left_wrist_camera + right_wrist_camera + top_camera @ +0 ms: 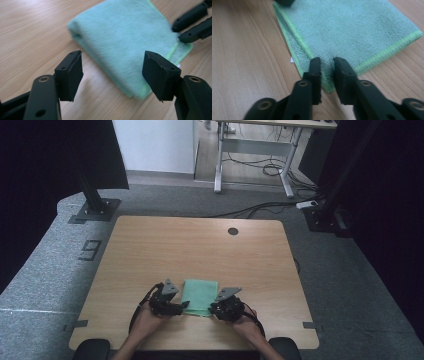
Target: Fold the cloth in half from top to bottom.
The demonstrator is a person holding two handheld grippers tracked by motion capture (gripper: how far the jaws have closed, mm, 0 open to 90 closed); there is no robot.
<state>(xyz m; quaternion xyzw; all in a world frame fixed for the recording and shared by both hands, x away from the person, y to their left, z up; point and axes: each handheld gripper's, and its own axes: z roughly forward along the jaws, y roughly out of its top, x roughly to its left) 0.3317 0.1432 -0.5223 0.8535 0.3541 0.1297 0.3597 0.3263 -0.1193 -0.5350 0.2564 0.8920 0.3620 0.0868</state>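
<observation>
- Surface: a light wood-grain table (150,250) with rounded corners; a round dark cable port (233,231) sits near its far edge.
- Work item: a folded green cloth (200,297) lies flat near the table's near edge, between the two grippers. Its hem is a brighter green.
- Left gripper (112,72): jaws stand wide apart over the near corner of the cloth, pads clear of the fabric; nothing gripped.
- Right gripper (327,72): jaws drawn nearly together at a corner of the cloth, with a fold of fabric between the pads. It appears pinched, though contact is partly hidden.
- Both hands enter from the table's near edge, one at each side of the cloth.
- Room: grey carpet floor (45,265) around the table, with a dark taped mark (90,250) to the left.
- Black upright posts on base plates (95,211) stand at both far corners, beside dark curtains.
- Beyond: a desk frame (252,150) with loose cables (260,167) on the floor.
</observation>
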